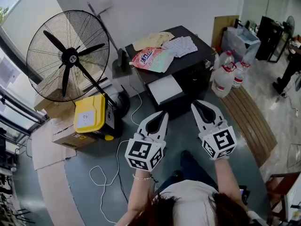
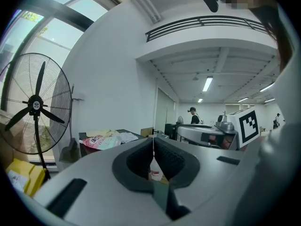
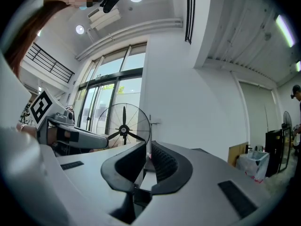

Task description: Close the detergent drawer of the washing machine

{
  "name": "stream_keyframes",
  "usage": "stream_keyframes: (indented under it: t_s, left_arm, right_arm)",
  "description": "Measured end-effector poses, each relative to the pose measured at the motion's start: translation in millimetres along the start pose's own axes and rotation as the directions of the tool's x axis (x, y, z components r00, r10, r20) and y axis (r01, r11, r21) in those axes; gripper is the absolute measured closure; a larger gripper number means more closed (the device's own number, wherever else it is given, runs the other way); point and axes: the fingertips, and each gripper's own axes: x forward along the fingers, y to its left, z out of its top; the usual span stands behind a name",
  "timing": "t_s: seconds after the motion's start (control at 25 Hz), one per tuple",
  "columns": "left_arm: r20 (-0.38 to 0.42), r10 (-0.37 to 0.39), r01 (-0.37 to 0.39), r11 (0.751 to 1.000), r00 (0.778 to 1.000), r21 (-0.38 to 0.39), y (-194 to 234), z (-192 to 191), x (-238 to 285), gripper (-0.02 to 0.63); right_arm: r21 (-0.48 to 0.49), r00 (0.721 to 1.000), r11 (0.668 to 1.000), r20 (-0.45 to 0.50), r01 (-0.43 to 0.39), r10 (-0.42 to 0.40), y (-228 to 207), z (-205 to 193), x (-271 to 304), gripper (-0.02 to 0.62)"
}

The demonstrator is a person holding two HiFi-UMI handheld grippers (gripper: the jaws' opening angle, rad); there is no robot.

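Note:
A black washing machine [image 1: 190, 62] stands ahead of me, and its white detergent drawer [image 1: 164, 89] sticks out of the front toward me. A pink detergent bag [image 1: 151, 59] and folded cloths [image 1: 181, 46] lie on its top. My left gripper [image 1: 163, 113] hangs in the air just short of the drawer, jaws shut and empty; its tips meet in the left gripper view [image 2: 153, 141]. My right gripper [image 1: 195, 104] hovers to the right of the drawer, apart from it. In the right gripper view its jaws [image 3: 146, 146] stand a narrow slit apart with nothing between them.
A large floor fan [image 1: 68, 55] stands at the left, with a yellow box [image 1: 90, 113] on cardboard boxes below it. Water jugs [image 1: 226, 78] and a wooden bench [image 1: 249, 121] lie to the right of the machine. A white cable [image 1: 101, 178] trails across the floor. A person [image 1: 288, 72] stands at the far right.

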Motion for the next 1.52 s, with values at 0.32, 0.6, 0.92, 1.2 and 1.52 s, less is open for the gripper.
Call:
stream_keyframes:
  t_s: [0.32, 0.6, 0.92, 1.2, 1.52]
  left_arm:
    - [-0.034, 0.022, -0.023, 0.999, 0.999, -0.023, 24.8, -11.6, 36.9, 0.530]
    - [-0.067, 0.056, -0.059, 0.997, 0.996, -0.047, 48.6, -27.3, 61.3, 0.498]
    - [-0.121, 0.121, -0.130, 0.989, 0.985, -0.069, 77.9, -65.1, 73.4, 0.462]
    - [-0.182, 0.171, -0.191, 0.977, 0.968, -0.096, 98.2, -107.3, 80.5, 0.444]
    - [-0.244, 0.198, -0.235, 0.963, 0.949, -0.133, 112.5, -154.8, 88.7, 0.423]
  right_arm:
    - [0.019, 0.999, 0.999, -0.041, -0.033, 0.034, -27.3, -20.7, 38.4, 0.538]
    - [0.025, 0.994, 0.998, -0.093, -0.057, 0.059, -48.4, -45.6, 65.7, 0.520]
    - [0.029, 0.984, 0.996, -0.156, -0.087, 0.090, -66.6, -83.1, 86.6, 0.506]
    - [0.045, 0.967, 0.992, -0.223, -0.116, 0.123, -79.9, -120.4, 101.9, 0.495]
    - [0.068, 0.945, 0.988, -0.289, -0.139, 0.153, -94.0, -162.3, 113.6, 0.482]
